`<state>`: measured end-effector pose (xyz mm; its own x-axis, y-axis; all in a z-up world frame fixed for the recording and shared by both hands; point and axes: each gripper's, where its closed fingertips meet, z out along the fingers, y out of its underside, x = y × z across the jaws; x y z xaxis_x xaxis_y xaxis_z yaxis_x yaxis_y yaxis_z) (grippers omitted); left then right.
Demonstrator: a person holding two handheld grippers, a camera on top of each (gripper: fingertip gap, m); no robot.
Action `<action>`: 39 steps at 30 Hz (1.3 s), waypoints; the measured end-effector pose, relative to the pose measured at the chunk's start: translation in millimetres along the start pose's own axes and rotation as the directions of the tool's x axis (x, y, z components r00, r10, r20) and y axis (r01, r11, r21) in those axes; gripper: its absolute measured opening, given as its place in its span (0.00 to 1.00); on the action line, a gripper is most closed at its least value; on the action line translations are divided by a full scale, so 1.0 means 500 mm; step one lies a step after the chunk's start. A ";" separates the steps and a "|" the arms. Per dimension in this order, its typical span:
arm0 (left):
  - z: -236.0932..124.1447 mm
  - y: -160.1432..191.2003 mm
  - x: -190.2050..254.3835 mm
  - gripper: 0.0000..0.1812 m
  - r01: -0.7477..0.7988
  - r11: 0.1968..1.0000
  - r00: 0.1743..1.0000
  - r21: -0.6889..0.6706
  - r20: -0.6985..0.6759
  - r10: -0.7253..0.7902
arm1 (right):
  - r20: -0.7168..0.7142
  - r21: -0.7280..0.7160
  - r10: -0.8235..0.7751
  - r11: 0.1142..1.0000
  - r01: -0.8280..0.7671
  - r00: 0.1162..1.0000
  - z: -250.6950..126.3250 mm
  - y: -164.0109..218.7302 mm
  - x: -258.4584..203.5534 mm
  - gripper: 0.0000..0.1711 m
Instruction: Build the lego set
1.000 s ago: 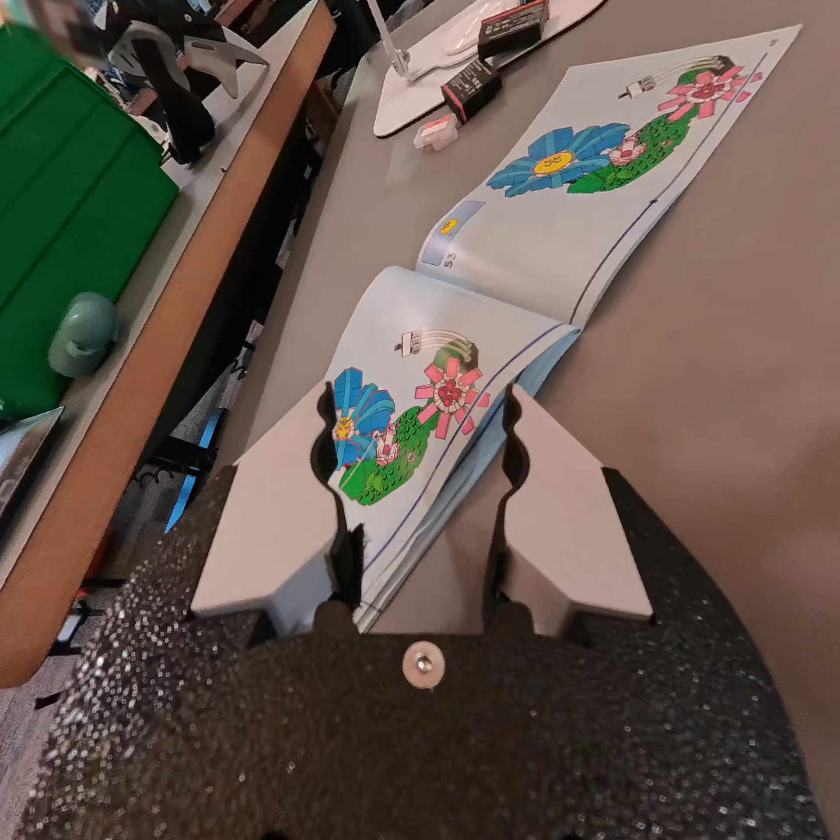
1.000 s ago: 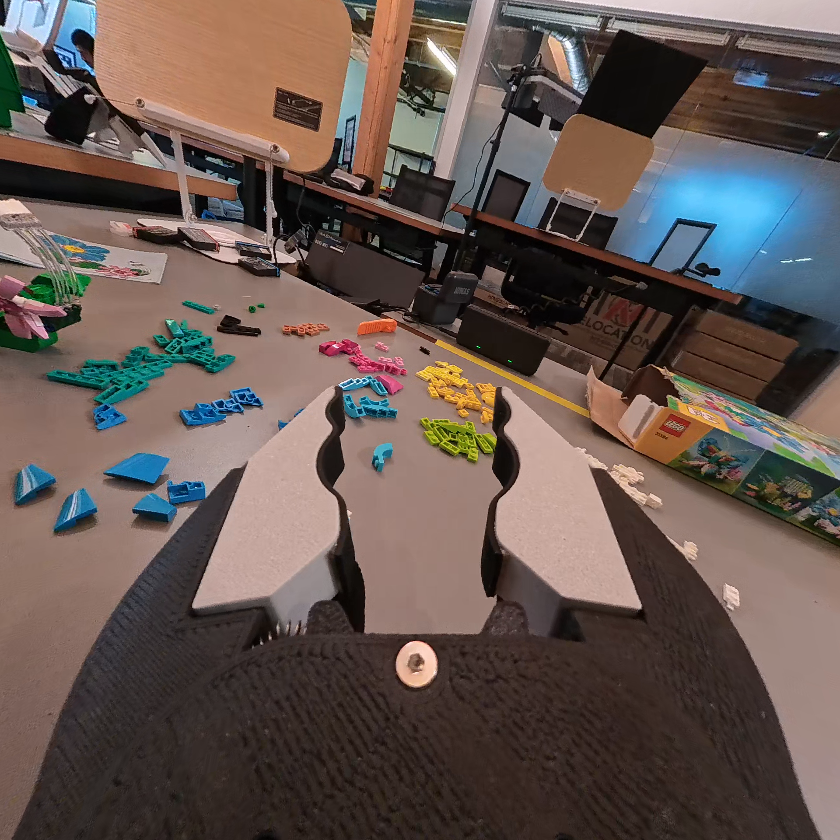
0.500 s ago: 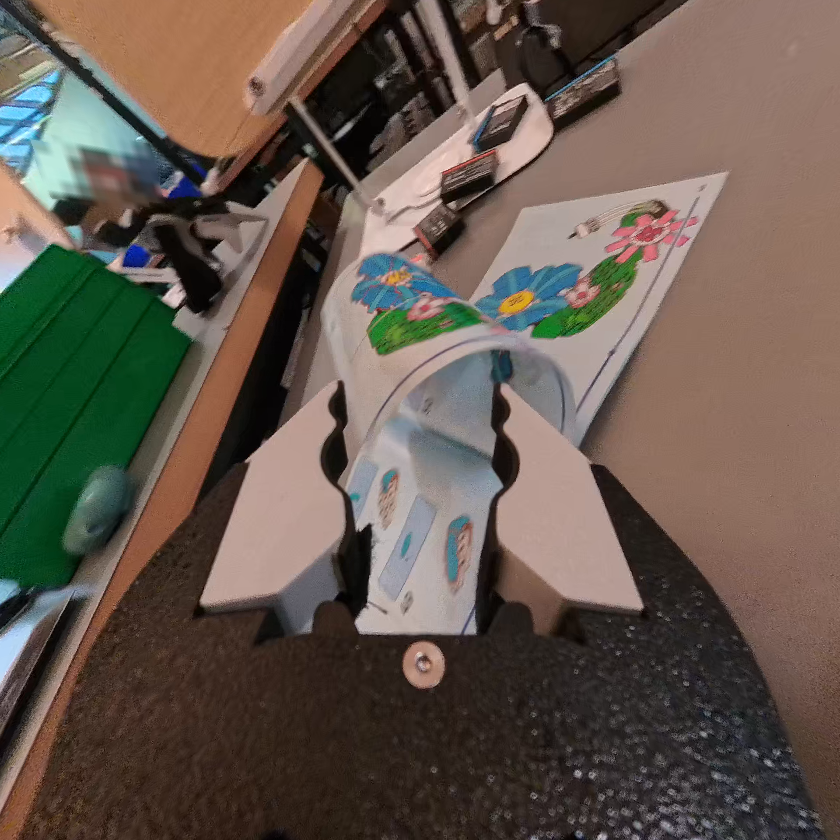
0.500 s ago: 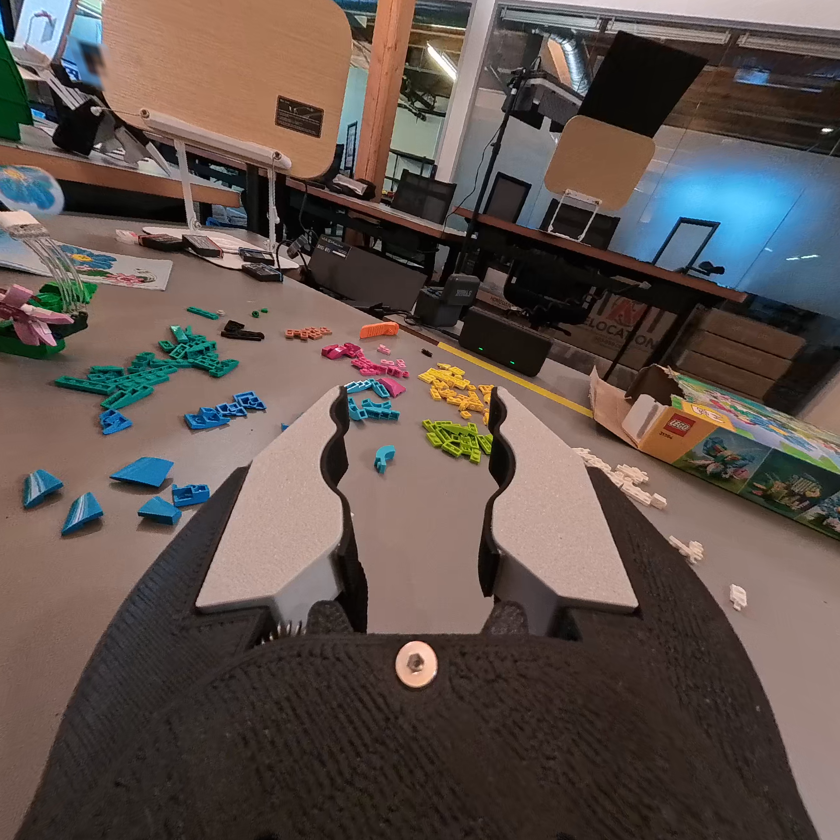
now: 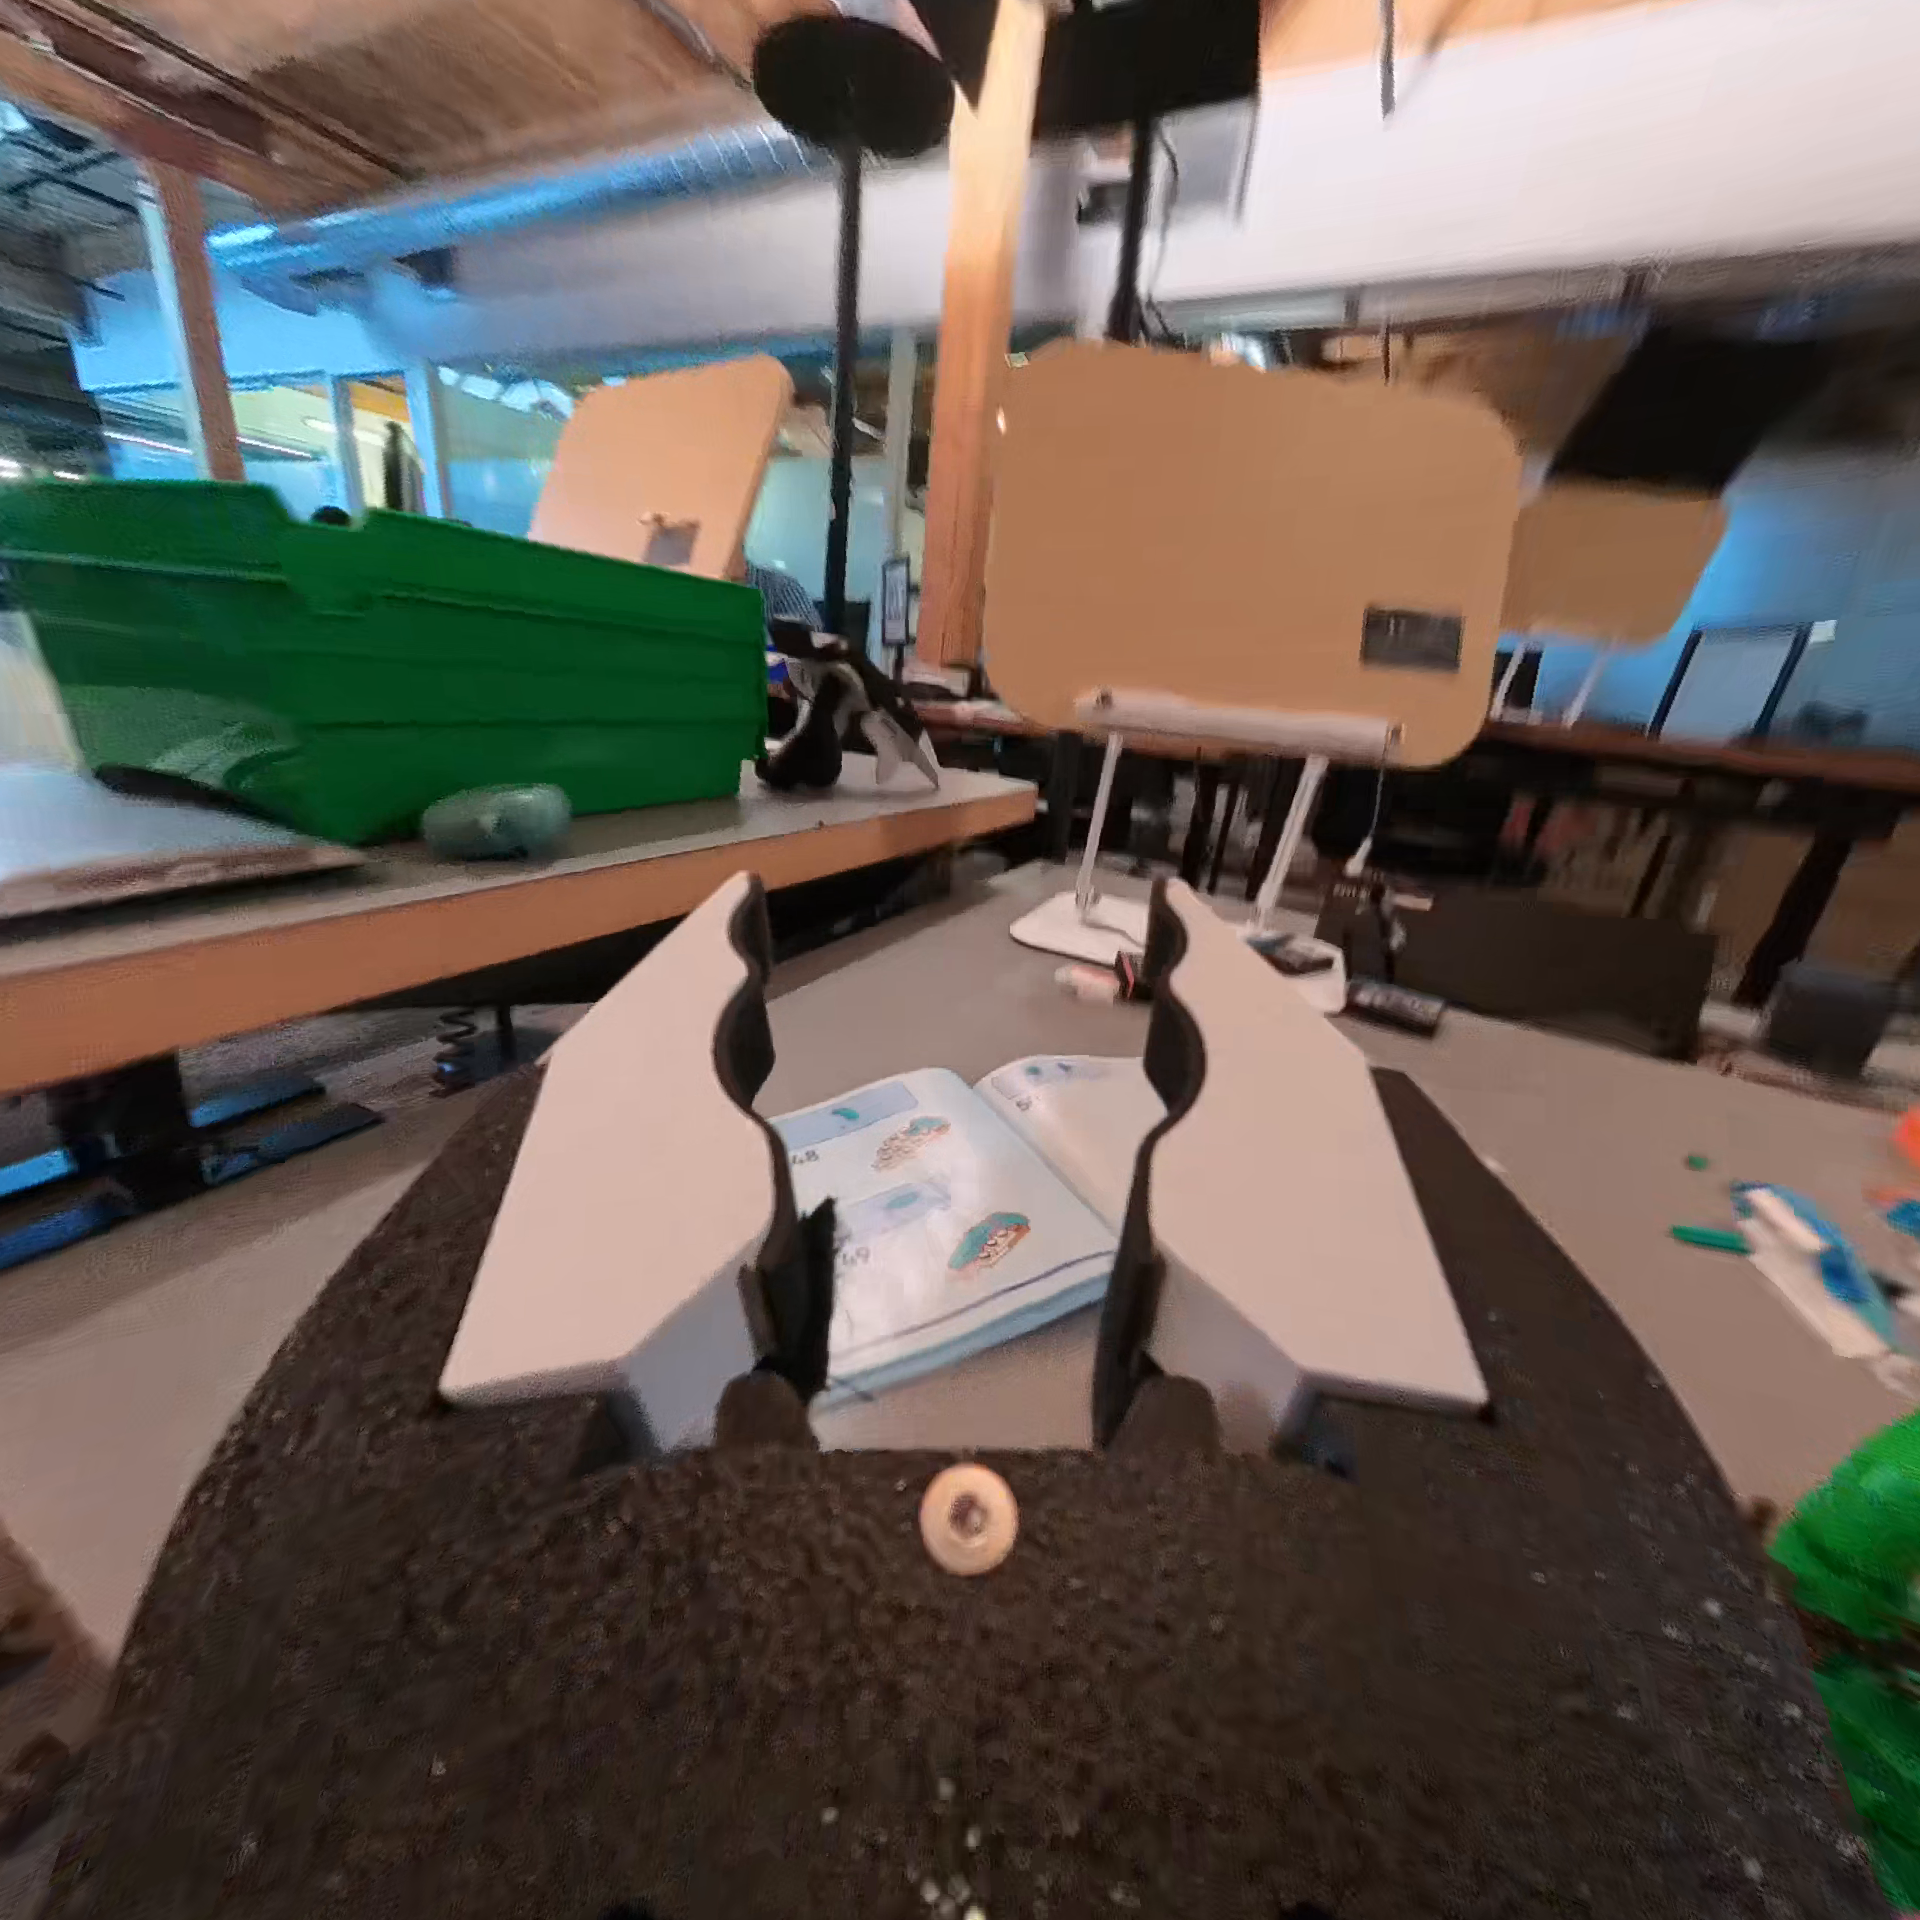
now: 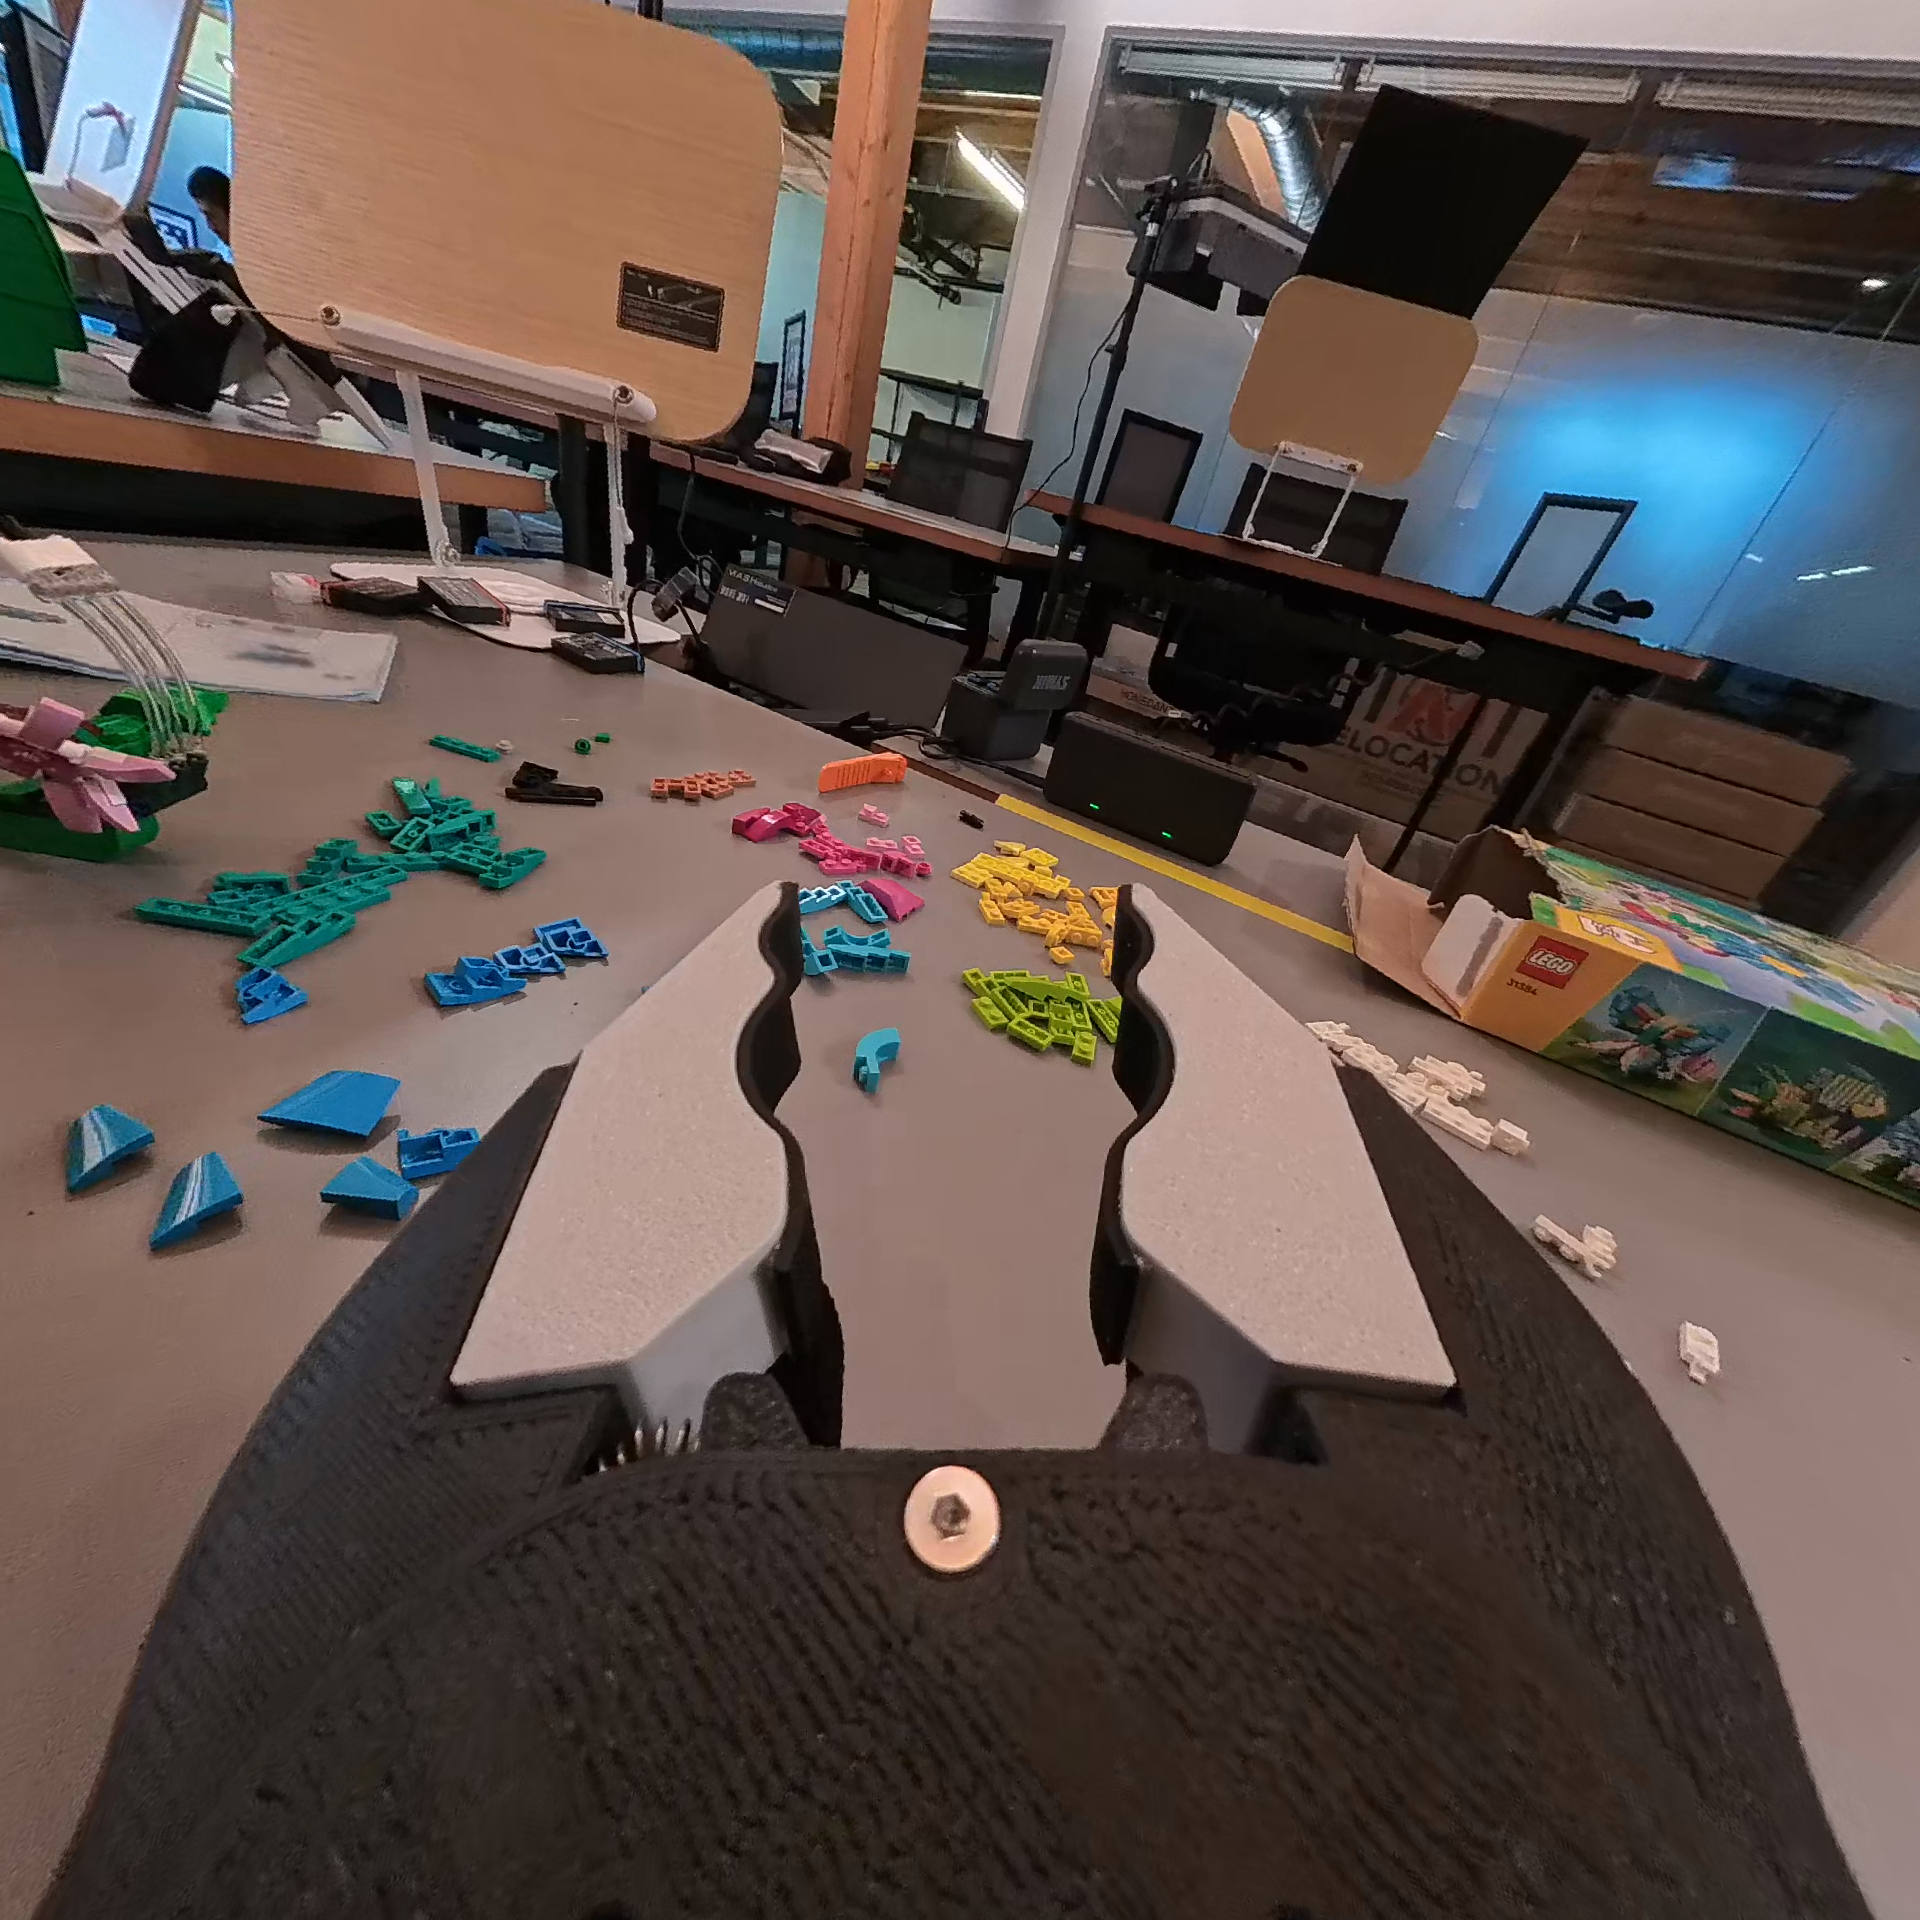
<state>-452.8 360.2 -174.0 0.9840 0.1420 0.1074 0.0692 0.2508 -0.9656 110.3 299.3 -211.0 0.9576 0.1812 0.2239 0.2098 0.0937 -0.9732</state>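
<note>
In the left wrist view my left gripper [image 5: 951, 914] is open and empty, raised above the open instruction booklet [image 5: 935, 1195] lying flat on the grey table. A blurred green part of the build [image 5: 1860, 1621] shows at the right edge. In the right wrist view my right gripper [image 6: 956, 904] is open and empty above the table. Loose bricks lie sorted by colour: teal [image 6: 343, 883], blue [image 6: 509, 961], pink [image 6: 842, 836], yellow [image 6: 1039, 899], lime [image 6: 1039, 1013], white [image 6: 1423, 1096]. A lone light-blue curved piece [image 6: 875, 1058] lies between the fingers. The partly built flower model [image 6: 83, 769] stands at the far left.
The torn set box [image 6: 1662, 997] lies at the right. A wooden board on a white stand [image 6: 499, 208] stands at the back with small black devices [image 6: 462, 597] at its foot. An orange brick separator [image 6: 860, 772] lies beyond the pink pile. Green bins [image 5: 395, 665] sit on a neighbouring bench. There is about 55 cm between the tips of the two grippers. The build [image 5: 1860, 1621] lies some 15 cm from my left tips, 35 cm from my right tips. Measured from the fingertips, the partly built flower model [image 6: 83, 769] is 25 cm or so from the right gripper and 30 cm from the left.
My left gripper turned a booklet page over, let it fall flat, then rose and tilted up; other pages now show. My right gripper stayed nearly still and open.
</note>
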 end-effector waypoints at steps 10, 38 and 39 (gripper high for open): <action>-0.029 0.032 0.010 0.32 0.064 0.998 0.997 -0.024 -0.049 -0.065 | 0.002 0.002 -0.004 1.000 0.004 1.000 -0.001 -0.001 -0.001 0.33; -0.029 0.032 0.059 0.31 -0.100 0.995 0.989 -0.002 -0.114 0.099 | 0.204 -0.561 0.147 0.828 -0.007 0.968 -0.047 0.152 -0.091 0.37; -0.029 0.032 0.059 0.31 -0.099 0.995 0.989 0.000 -0.114 0.099 | 0.202 -0.588 0.180 0.809 -0.027 0.963 -0.051 0.157 -0.097 0.36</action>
<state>-420.2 354.4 -189.6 0.9983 0.0558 -0.0161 -0.0288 0.2355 -0.9714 85.5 273.1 -299.6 0.9197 0.3892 0.0513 0.2594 -0.5045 -0.8235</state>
